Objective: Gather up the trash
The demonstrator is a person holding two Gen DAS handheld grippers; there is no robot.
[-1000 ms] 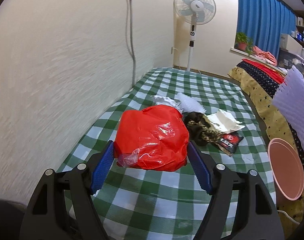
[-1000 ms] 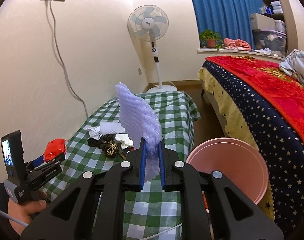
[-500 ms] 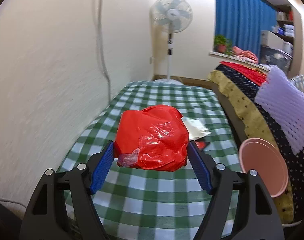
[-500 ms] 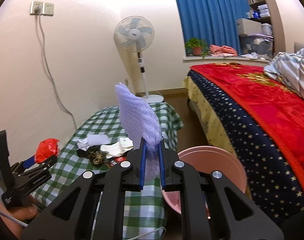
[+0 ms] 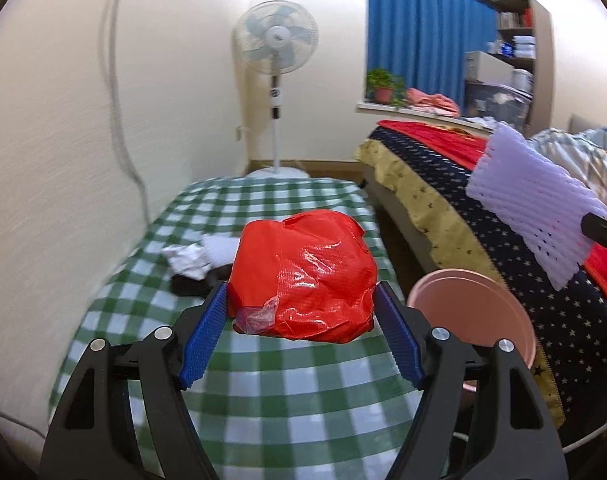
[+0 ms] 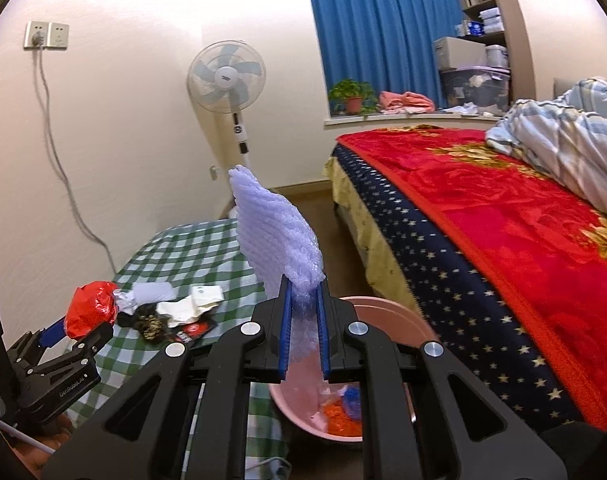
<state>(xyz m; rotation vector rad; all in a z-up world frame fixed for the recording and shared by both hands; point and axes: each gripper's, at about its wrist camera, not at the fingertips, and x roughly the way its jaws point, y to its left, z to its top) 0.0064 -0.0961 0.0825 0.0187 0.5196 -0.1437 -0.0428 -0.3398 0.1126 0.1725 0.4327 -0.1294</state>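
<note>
Left gripper (image 5: 299, 322) angled slightly downward over the green-checked tabletop (image 5: 263, 400), jaws clamped on a crumpled red plastic bag (image 5: 303, 276), right gripper (image 6: 303, 324) tilted down above the round pink plastic basin (image 6: 387, 316), jaws pinching an upright white foam netting sheet (image 6: 275, 232), remaining wrappers (image 6: 171, 312) lying on the cloth.

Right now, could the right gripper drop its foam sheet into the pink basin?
Probably yes. The right gripper holds the foam sheet right above the pink basin, whose open mouth has nothing covering it.
</note>
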